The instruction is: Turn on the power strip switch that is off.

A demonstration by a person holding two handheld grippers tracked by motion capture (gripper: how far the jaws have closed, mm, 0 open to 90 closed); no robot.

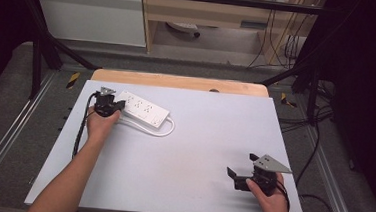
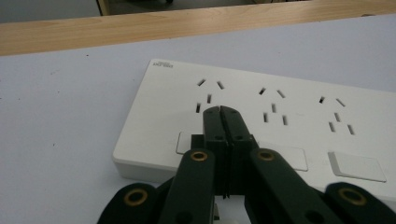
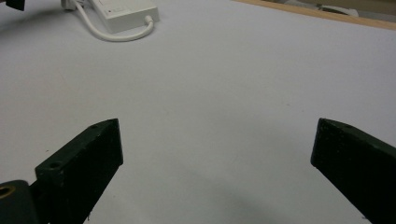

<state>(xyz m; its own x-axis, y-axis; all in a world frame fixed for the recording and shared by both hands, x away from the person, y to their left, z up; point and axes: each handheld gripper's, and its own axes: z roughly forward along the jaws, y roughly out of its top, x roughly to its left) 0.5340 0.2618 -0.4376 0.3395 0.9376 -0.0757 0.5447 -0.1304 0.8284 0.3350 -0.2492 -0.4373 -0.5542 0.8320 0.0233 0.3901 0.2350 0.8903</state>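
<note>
A white power strip [image 1: 143, 110] with three socket groups lies on the white table [image 1: 182, 156] at the back left, and its white cable [image 1: 161, 130] loops off to the right. My left gripper [image 1: 121, 106] is shut with nothing between its jaws. In the left gripper view the closed tips [image 2: 220, 111] rest over the strip [image 2: 289, 112] just below the leftmost socket group, covering part of the leftmost switch [image 2: 183, 142]. I cannot tell whether they touch it. My right gripper [image 1: 242, 166] is open near the front right, over bare table [image 3: 217, 135], with the strip [image 3: 123, 11] far off.
A wooden strip [image 1: 177, 81] borders the table's far edge. Two more flat switches [image 2: 357, 165] sit along the strip's near side. Black cables trail on the floor at the right [image 1: 315, 195]. Metal frame rails run along both sides of the table.
</note>
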